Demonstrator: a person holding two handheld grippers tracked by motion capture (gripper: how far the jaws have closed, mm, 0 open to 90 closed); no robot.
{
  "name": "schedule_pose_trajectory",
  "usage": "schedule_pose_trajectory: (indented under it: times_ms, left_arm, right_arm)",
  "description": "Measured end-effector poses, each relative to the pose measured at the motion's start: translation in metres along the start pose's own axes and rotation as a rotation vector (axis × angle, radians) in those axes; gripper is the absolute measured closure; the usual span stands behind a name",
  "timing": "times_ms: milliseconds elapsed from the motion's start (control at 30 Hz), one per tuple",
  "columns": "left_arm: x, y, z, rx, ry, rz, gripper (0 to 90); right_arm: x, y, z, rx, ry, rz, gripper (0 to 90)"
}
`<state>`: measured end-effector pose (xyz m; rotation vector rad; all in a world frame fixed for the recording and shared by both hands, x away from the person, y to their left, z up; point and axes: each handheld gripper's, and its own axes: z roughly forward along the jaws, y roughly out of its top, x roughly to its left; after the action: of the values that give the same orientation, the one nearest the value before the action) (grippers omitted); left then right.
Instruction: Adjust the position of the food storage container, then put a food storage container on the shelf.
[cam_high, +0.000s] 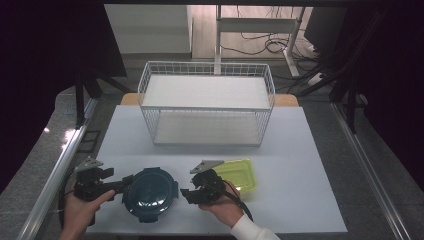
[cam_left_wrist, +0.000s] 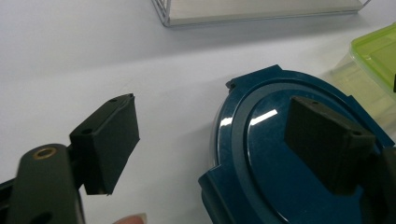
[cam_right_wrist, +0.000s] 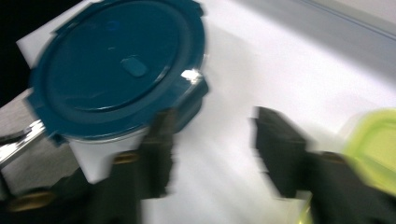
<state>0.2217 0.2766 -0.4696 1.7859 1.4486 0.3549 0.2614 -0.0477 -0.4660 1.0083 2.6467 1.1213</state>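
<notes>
Currently the round dark-blue plastic lidded container (cam_high: 150, 194) sits between both spread, empty tongs. Left tongs (cam_high: 125, 183) touch its left rim, nearer than the right tongs (cam_high: 188, 194).

Motion blurs the right tool (cam_right_wrist: 210, 154), and the green-lidded box (cam_right_wrist: 373, 144) is cut off at the frame's edge.

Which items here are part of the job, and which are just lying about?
In play:
- blue round container, at the open left gripper
- green-lidded container, beside the open right gripper

Lying about:
- white wire basket, at the back of the table
- cables on the floor behind
</notes>
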Motion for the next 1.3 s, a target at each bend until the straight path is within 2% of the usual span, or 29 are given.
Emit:
schedule_pose_trajectory:
  times_ms: [100, 200, 267, 467, 667, 733, 800, 867, 1033, 1100, 1200, 1300]
  left_arm:
    - [-0.002, 0.001, -0.004, 0.001, -0.005, -0.002, 15.8]
    - [-0.001, 0.001, -0.006, 0.034, -0.040, -0.013, 14.5]
    - [0.000, 0.002, -0.006, 0.048, -0.042, -0.023, 11.6]
    - [0.002, 0.002, -0.010, 0.069, -0.070, -0.033, 10.8]
    - [0.003, 0.004, -0.017, 0.080, -0.119, -0.066, 8.0]
    - [0.003, 0.004, -0.018, 0.087, -0.126, -0.077, 6.0]
    - [0.003, 0.004, -0.019, 0.100, -0.151, -0.089, 5.5]
    - [0.005, 0.002, -0.020, 0.113, -0.178, -0.115, 5.1]
    - [0.011, -0.002, -0.020, 0.136, -0.202, -0.160, 5.4]
    - [0.015, -0.006, -0.019, 0.141, -0.226, -0.184, 6.2]
    - [0.019, -0.011, -0.016, 0.139, -0.253, -0.228, 7.2]
    - [0.021, -0.016, -0.011, 0.169, -0.271, -0.241, 7.1]
  right_arm:
    - [-0.001, -0.002, -0.006, -0.018, 0.016, 0.021, 25.5]
    - [-0.005, -0.002, -0.010, -0.011, 0.062, 0.035, 19.2]
    - [-0.008, -0.001, -0.011, -0.008, 0.082, 0.070, 18.7]
    - [-0.008, 0.000, -0.010, -0.005, 0.095, 0.098, 17.1]
    - [-0.001, 0.003, -0.007, -0.007, 0.101, 0.132, 12.9]
    - [0.000, 0.004, -0.006, -0.005, 0.105, 0.168, 9.9]
    - [0.001, 0.004, -0.005, -0.009, 0.119, 0.220, 8.9]
    - [0.002, 0.004, -0.003, -0.001, 0.137, 0.243, 8.9]
    - [0.009, 0.005, 0.005, 0.026, 0.148, 0.233, 9.4]
    - [0.011, 0.007, 0.008, 0.032, 0.150, 0.239, 9.4]
    - [0.014, 0.009, 0.016, 0.046, 0.168, 0.271, 9.5]
    - [0.017, 0.011, 0.024, 0.057, 0.181, 0.291, 9.5]
